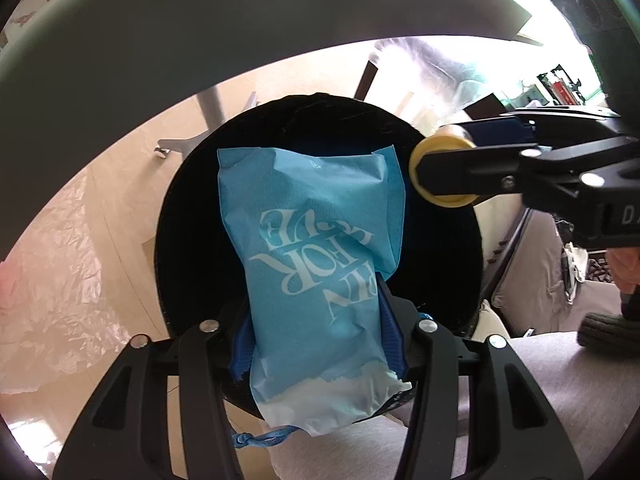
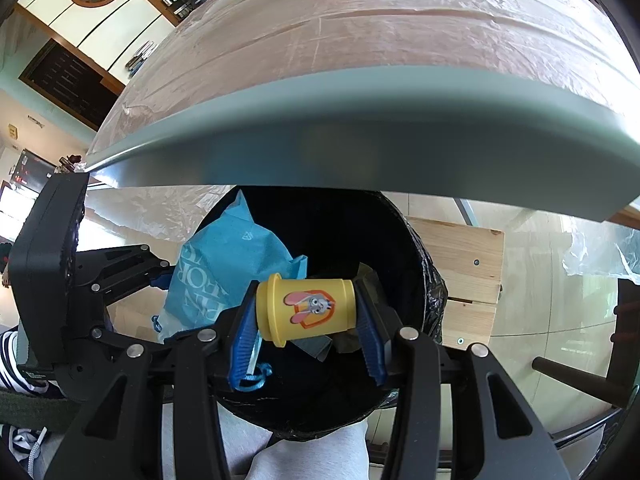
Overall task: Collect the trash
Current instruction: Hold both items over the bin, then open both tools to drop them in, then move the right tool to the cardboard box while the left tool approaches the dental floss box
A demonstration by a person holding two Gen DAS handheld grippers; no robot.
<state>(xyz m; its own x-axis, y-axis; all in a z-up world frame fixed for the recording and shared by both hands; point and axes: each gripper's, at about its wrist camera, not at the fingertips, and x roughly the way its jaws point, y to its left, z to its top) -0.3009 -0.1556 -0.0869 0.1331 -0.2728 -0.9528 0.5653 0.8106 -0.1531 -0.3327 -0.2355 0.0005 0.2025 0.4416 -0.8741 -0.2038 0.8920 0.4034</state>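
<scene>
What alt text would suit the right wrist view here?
The right gripper holds a small yellow cup with a cartoon rabbit sideways over a black-lined trash bin. Beside it the left gripper holds a blue napkin packet over the same bin, under a table edge.

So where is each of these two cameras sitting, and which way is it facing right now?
Left wrist: on the left gripper, looking steeply down into the black bin; its fingers hold a blue wrapper; a grey-clad leg shows below.
Right wrist: on the right gripper, also facing down over the bin, clamping a yellow cup; the table edge is above.
Shared: bin, wrapper, cup, each other's gripper.
</scene>
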